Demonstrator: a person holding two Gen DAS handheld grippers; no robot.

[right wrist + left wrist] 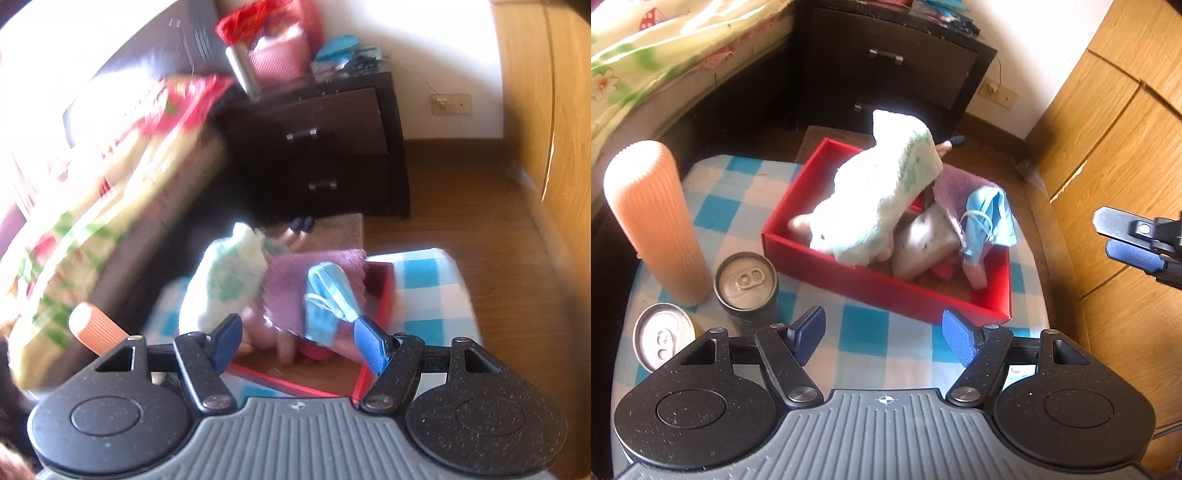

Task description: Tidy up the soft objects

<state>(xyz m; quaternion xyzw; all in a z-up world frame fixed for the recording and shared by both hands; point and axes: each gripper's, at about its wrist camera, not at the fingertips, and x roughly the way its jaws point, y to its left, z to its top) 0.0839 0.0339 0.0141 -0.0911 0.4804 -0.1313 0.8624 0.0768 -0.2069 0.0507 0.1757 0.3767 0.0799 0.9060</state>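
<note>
- Your left gripper [884, 338] is spread apart and empty; your right gripper [297, 343] likewise.
- At twelve o'clock, the red box [886, 288] holds the white towel [875, 195], purple cloth [955, 184] and blue mask [988, 214].

Towel [882, 192] in box [886, 288], cans [746, 284] left

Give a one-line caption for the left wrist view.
Open left gripper above checkered table, facing a red box piled with soft things.
</note>
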